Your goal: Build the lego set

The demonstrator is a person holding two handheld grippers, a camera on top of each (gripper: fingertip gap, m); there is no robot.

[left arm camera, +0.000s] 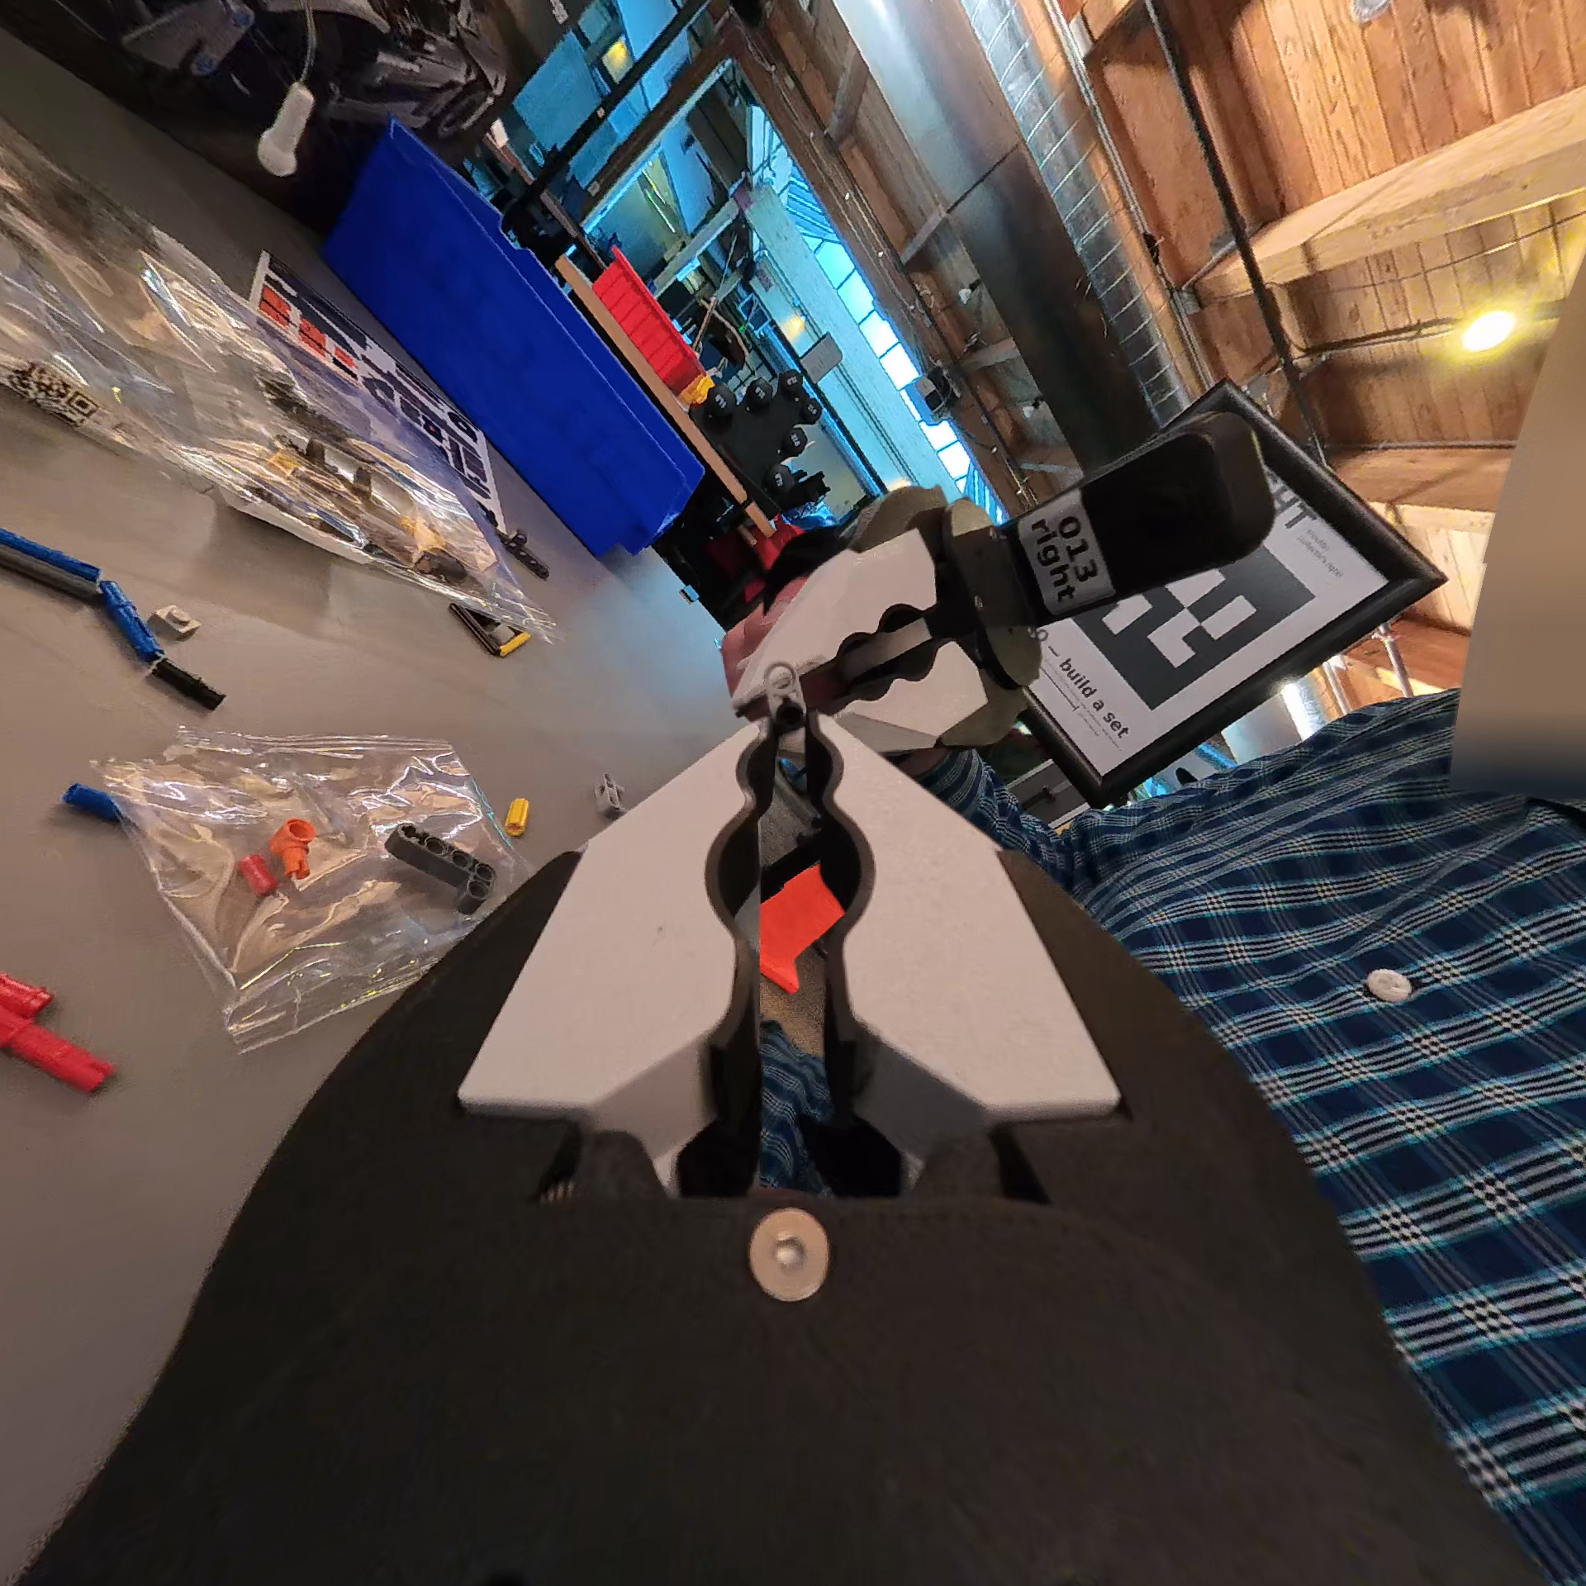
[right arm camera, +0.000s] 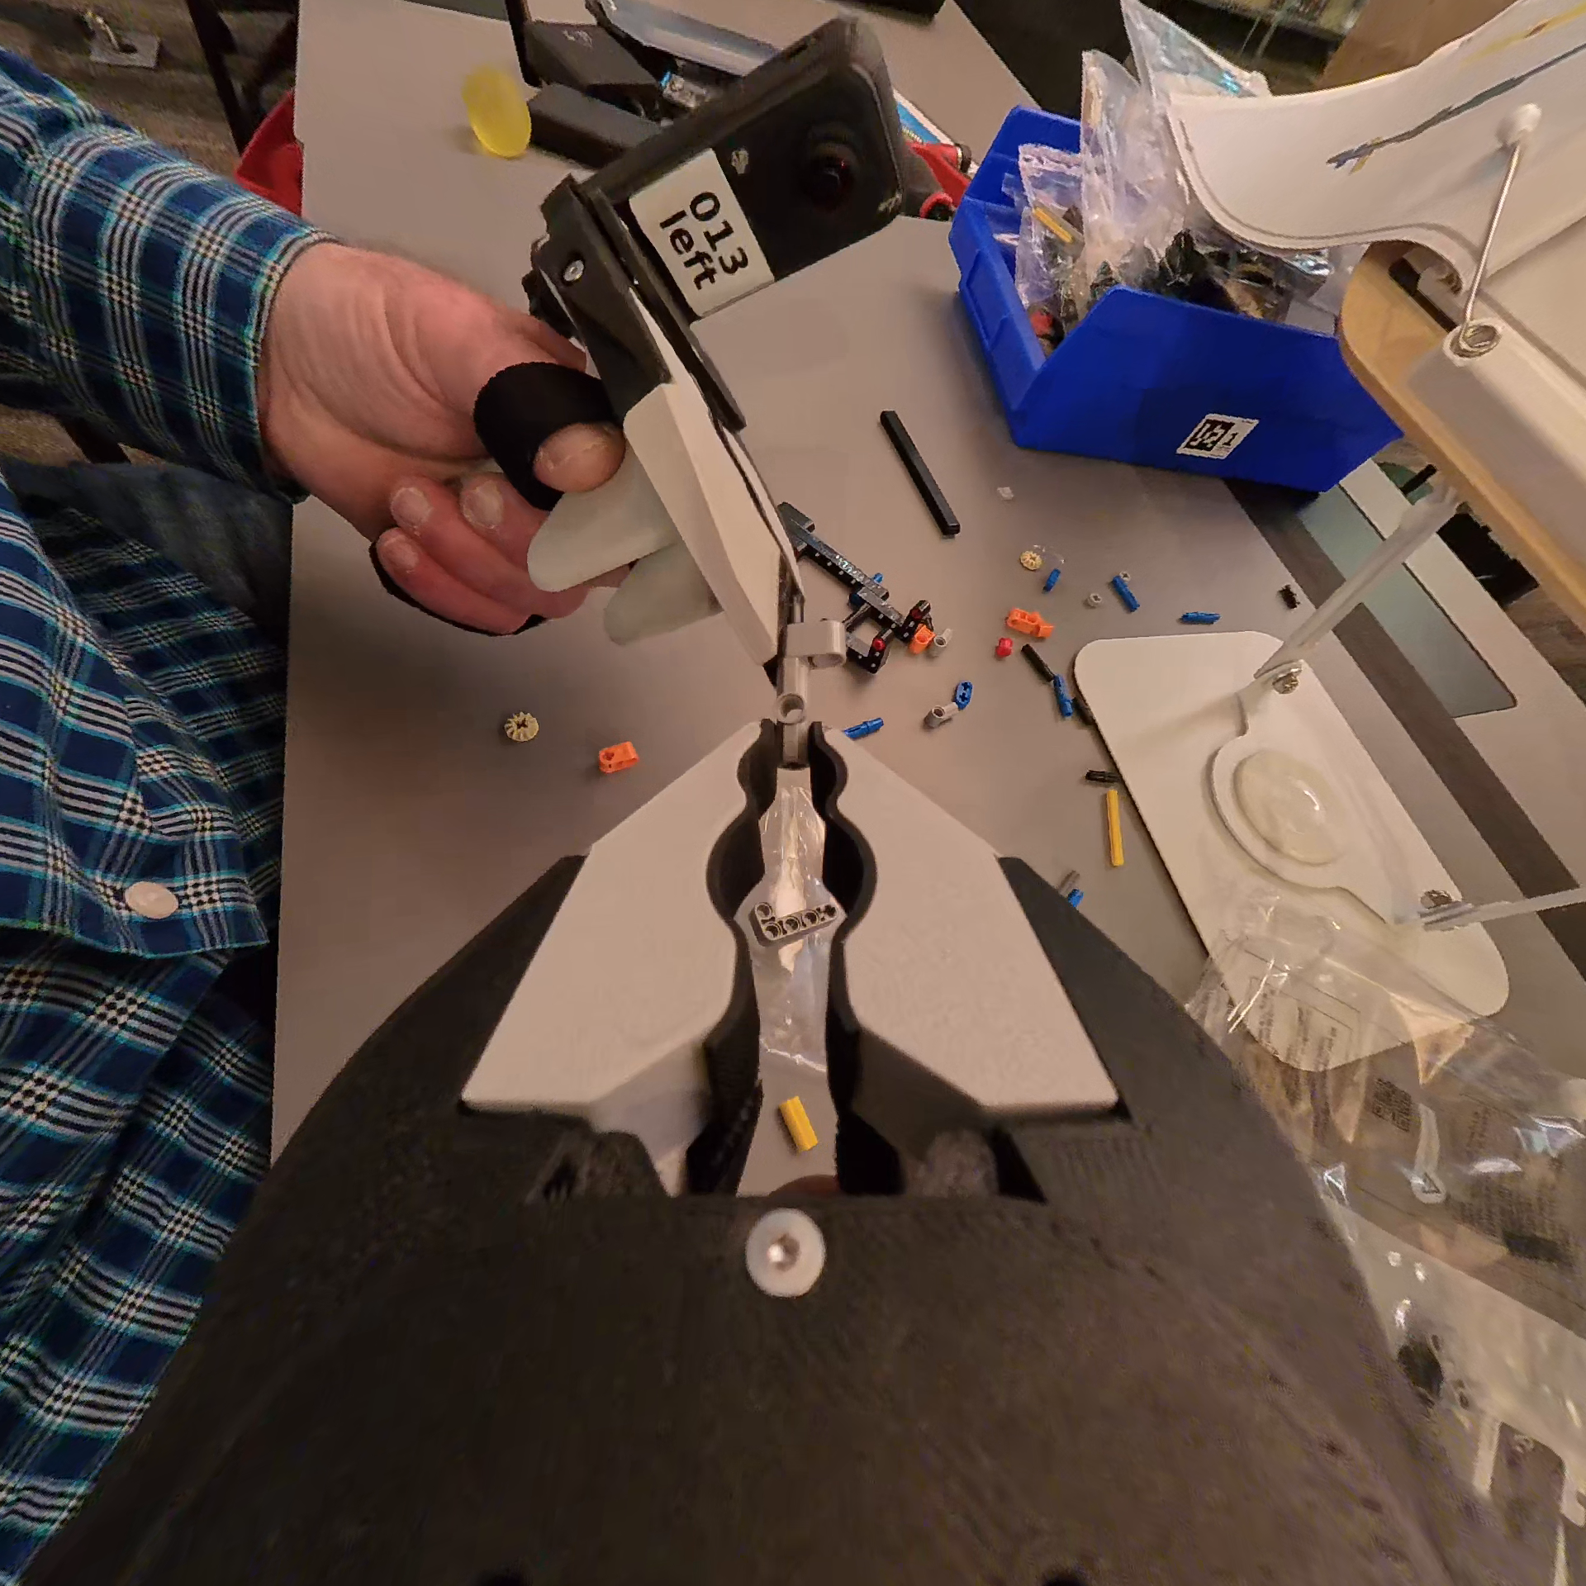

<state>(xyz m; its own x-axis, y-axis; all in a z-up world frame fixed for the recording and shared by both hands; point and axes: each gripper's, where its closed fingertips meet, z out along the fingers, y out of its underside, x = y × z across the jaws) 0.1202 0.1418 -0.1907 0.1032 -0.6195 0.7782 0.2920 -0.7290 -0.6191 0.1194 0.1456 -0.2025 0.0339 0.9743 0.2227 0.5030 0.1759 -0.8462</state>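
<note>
A small light grey Lego connector assembly (right arm camera: 798, 678) is held in the air between both grippers, above the grey table (right arm camera: 515, 601). My right gripper (right arm camera: 794, 740) is shut on its lower end. My left gripper (right arm camera: 785, 639) comes down from above and is shut on its upper, elbow-shaped end. In the left wrist view my left gripper (left arm camera: 785, 729) is closed tip to tip against my right gripper (left arm camera: 794, 678), with the grey piece (left arm camera: 781, 684) between them. How the small parts join is hidden by the fingers.
A partly built black frame (right arm camera: 884, 618), a long black beam (right arm camera: 920, 474) and scattered small pins lie beyond the grippers. A blue bin (right arm camera: 1184, 378) of bagged parts stands at the right, with a white stand base (right arm camera: 1159, 712) beside it. A bag with pieces (left arm camera: 343, 858) and a booklet (left arm camera: 369, 403) lie at the left. Only a small space, under 4 cm, lies between the two pairs of fingers. The white stand base (right arm camera: 1159, 712) is about 30 cm from both grippers' fingertips.
</note>
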